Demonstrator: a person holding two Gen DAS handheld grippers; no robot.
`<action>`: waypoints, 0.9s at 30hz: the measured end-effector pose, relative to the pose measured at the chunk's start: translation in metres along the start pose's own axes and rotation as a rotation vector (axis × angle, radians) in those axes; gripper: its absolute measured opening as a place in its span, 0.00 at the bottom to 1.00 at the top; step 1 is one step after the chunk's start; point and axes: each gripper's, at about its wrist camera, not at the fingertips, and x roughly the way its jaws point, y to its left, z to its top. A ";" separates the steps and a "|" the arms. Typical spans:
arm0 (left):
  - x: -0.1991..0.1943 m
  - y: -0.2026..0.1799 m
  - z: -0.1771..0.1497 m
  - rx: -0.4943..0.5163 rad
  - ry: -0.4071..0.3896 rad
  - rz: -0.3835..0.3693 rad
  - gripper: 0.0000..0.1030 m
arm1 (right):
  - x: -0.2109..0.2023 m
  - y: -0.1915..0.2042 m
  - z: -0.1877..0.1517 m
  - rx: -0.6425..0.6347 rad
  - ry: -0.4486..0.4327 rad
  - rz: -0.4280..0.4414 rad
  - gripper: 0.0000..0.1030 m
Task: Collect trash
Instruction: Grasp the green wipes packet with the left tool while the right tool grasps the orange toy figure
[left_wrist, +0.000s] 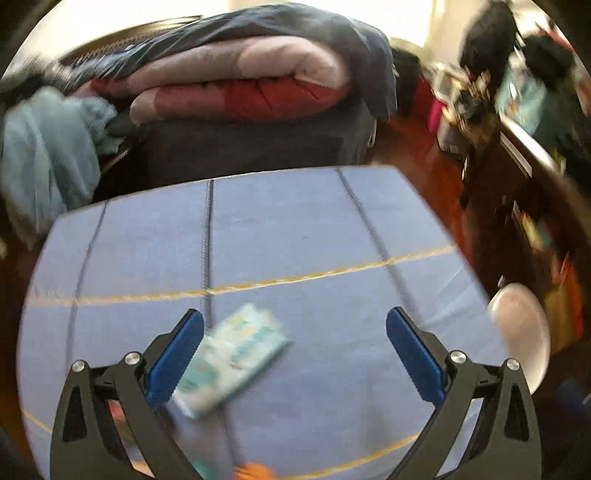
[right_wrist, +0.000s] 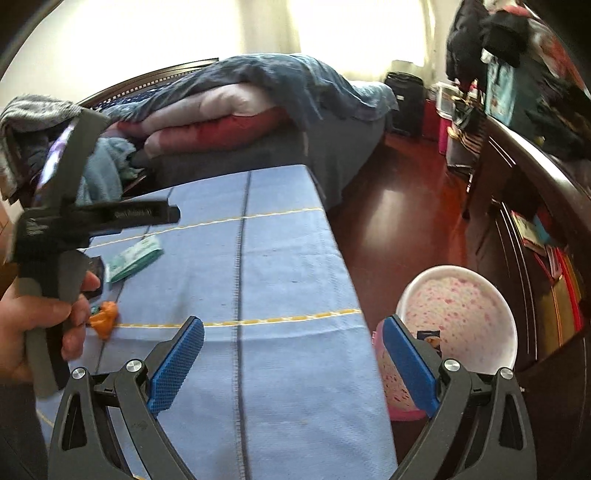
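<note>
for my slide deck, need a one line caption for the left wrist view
Open left gripper above a flat green-and-white wrapper lying on the blue cloth-covered table, an orange scrap nearer the camera.

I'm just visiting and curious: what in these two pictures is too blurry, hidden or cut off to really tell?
- Green-white wrapper: print smeared by motion blur in the left wrist view, too small in the right.
- Orange scrap: partly behind the person's hand in the right wrist view; cut by the bottom edge in the left.
- Trash bin: contents mostly hidden by the right gripper.

L tongs (left_wrist: 294, 354) apparently open, R tongs (right_wrist: 293, 363) open
</note>
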 end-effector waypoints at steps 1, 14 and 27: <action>0.005 -0.002 -0.001 0.039 0.012 0.005 0.96 | -0.001 0.003 0.001 -0.008 0.000 0.004 0.94; 0.037 0.023 -0.016 0.243 0.119 -0.133 0.66 | 0.001 0.042 0.007 -0.066 0.009 0.030 0.94; -0.002 0.053 -0.014 0.135 -0.015 -0.141 0.43 | 0.021 0.116 0.000 -0.161 0.079 0.209 0.94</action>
